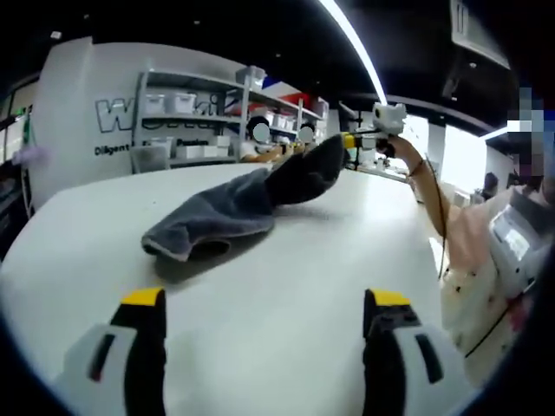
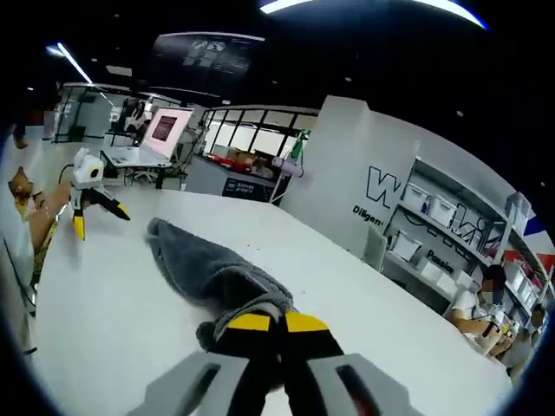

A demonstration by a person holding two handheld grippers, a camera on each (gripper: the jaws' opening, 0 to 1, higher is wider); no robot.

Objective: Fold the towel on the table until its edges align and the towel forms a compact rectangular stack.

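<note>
On the white table (image 1: pixel 104 234), in the left gripper view, the grey towel (image 1: pixel 234 208) lies bunched near the middle with its far end lifted off the surface, where the right gripper (image 1: pixel 349 140) pinches it near the far edge, probably to draw it out flat for folding; the left gripper (image 1: pixel 264 303) hovers over the near edge, jaws spread wide and empty, likely waiting to take another corner. From the right gripper view, that gripper's jaws are clamped together on the towel's near end (image 2: pixel 247 299), the cloth trailing away across the table toward the open-jawed left gripper (image 2: pixel 97 217) by the far edge.
</note>
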